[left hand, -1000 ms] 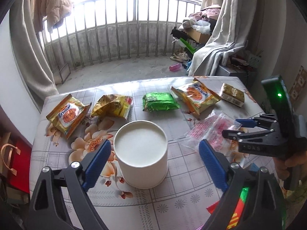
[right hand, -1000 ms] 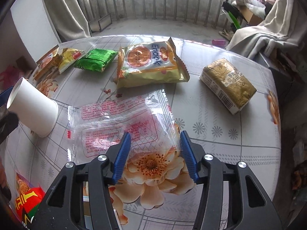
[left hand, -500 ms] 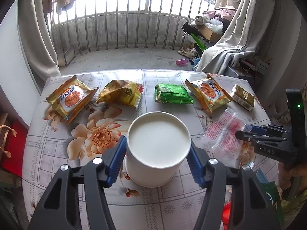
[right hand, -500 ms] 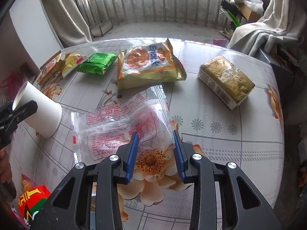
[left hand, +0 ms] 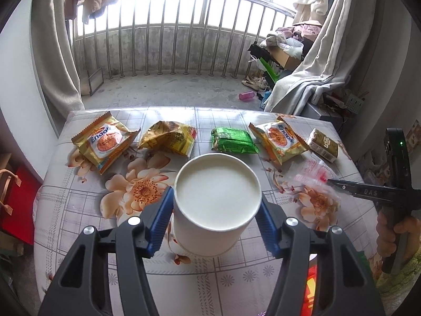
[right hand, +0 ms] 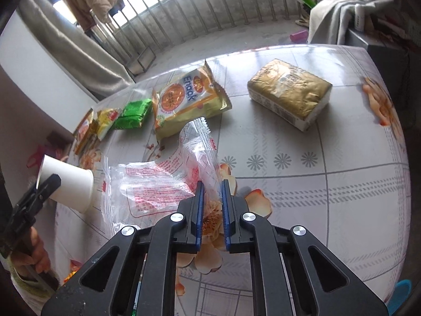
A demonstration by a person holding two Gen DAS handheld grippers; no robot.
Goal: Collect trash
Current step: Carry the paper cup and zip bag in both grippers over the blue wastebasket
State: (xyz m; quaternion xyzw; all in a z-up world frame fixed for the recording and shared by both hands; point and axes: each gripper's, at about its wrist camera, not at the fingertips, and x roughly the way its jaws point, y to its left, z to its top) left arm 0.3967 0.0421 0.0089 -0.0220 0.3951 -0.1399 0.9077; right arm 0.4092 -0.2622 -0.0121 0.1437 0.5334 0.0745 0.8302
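My left gripper (left hand: 215, 205) is shut on a white paper cup (left hand: 217, 200), its blue pads pressing both sides; the cup stands upright on the flowered table (left hand: 147, 284). The cup also shows in the right wrist view (right hand: 69, 184). My right gripper (right hand: 210, 192) is shut on the edge of a clear plastic wrapper with red print (right hand: 163, 181), lifting that edge off the table. In the left wrist view the right gripper (left hand: 331, 182) pinches the same wrapper (left hand: 313, 171) at the right.
Along the table's far side lie two orange Enaak packets (left hand: 105, 139) (left hand: 280, 138), a yellow packet (left hand: 169, 137), a green packet (left hand: 231, 139) and a gold block pack (right hand: 289, 97). A red wrapper (left hand: 311, 289) lies near the front edge. Balcony railing stands behind.
My left gripper closed from wide open onto the paper cup. My right gripper closed on the clear wrapper's edge and raised it, bunching the plastic upward.
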